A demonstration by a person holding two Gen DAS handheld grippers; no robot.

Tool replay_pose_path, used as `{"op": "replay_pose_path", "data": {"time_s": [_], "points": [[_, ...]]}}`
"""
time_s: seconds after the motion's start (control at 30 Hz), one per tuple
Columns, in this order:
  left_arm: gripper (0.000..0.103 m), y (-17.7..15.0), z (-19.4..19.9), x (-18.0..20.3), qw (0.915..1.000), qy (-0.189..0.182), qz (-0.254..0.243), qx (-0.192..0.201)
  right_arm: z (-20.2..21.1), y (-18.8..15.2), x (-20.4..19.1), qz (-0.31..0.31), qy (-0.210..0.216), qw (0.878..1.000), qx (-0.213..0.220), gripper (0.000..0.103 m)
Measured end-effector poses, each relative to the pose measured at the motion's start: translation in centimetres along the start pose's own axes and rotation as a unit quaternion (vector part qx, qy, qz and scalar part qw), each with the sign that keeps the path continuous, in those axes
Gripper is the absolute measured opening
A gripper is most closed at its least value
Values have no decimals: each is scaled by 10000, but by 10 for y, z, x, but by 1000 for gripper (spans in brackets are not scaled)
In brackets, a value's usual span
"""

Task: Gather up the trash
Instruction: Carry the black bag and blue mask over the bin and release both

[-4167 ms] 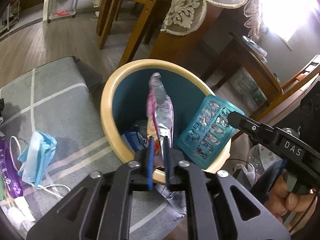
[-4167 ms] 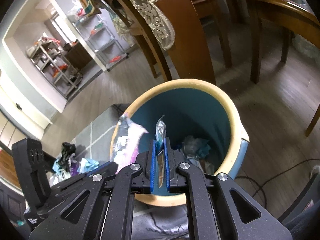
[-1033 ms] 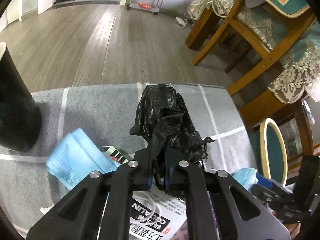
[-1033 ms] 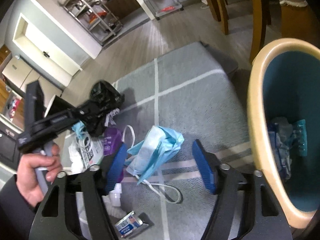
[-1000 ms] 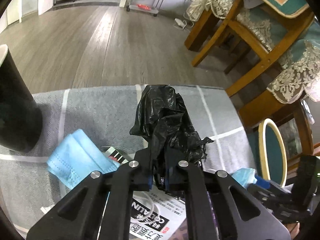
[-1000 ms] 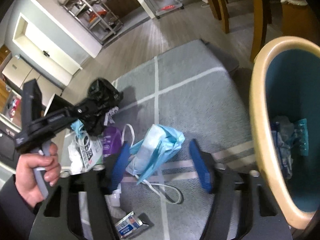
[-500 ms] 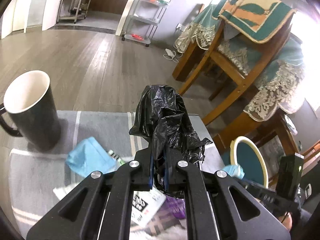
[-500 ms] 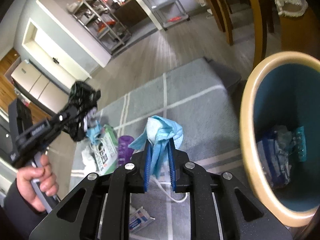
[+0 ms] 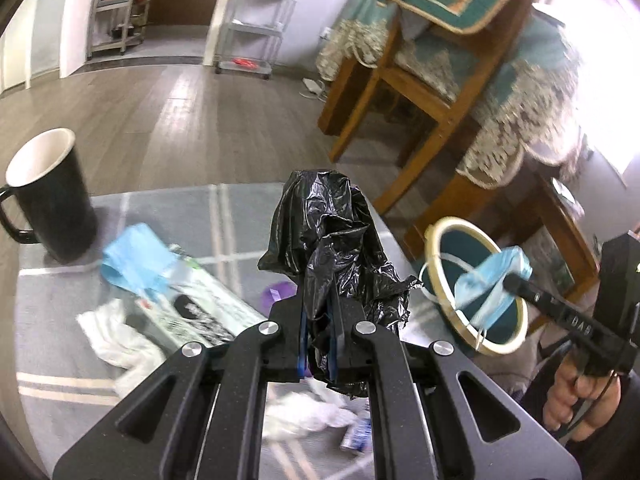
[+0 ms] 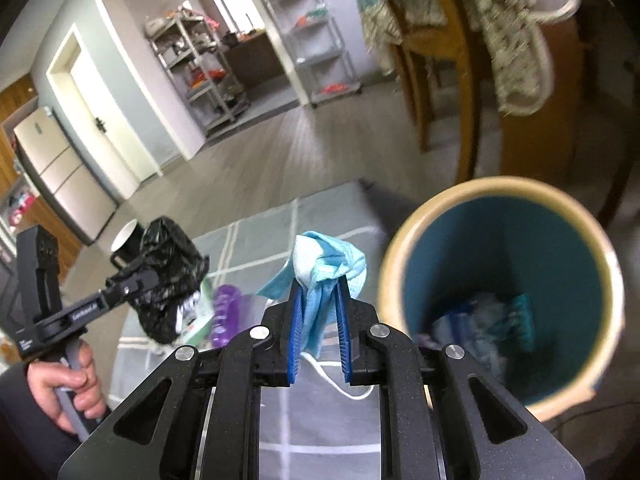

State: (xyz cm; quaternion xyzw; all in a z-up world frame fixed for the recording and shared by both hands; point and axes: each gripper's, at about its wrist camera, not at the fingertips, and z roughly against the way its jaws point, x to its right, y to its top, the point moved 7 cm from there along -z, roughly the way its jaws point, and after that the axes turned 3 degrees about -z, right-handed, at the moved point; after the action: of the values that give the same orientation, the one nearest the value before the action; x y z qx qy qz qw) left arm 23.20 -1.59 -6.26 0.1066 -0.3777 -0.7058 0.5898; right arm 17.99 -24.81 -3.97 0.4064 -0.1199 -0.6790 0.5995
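Two grippers are each carrying a piece of trash above the grey rug (image 9: 240, 216). The left gripper (image 9: 317, 340) has its blue-padded fingers clamped on a crumpled black plastic bag (image 9: 328, 240), which bulges up and out past the fingertips (its lower folds hang beneath them). The right gripper (image 10: 319, 328) has its fingers pressed onto a blue face mask (image 10: 324, 272), a white ear loop trailing below. In the left wrist view that mask hangs over the near rim of the teal trash bin (image 9: 436, 240), whose rim is cream-coloured. The bin stands at the rug's edge beside a wooden table leg (image 9: 444, 200) and already holds wrappers at its bottom. On the rug lie another blue mask (image 9: 136, 256), a printed packet (image 9: 200, 312), white tissue (image 9: 120, 340) and a purple item (image 9: 280, 292). A black mug (image 9: 52, 200) stands upright near the rug's far left.
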Motion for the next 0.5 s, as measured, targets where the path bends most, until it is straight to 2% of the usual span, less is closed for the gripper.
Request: {"op": "replay_pose_path", "data": {"time_s": [0.23,0.5], "points": [[6,-1,-15,69,9986,-329,-411,-74,25,11,37,-268,-315,9985,356,17],[6,4,-28,130,9946,-607,-838,-96,42,13,72,-508,-693,9949,535,17]]}}
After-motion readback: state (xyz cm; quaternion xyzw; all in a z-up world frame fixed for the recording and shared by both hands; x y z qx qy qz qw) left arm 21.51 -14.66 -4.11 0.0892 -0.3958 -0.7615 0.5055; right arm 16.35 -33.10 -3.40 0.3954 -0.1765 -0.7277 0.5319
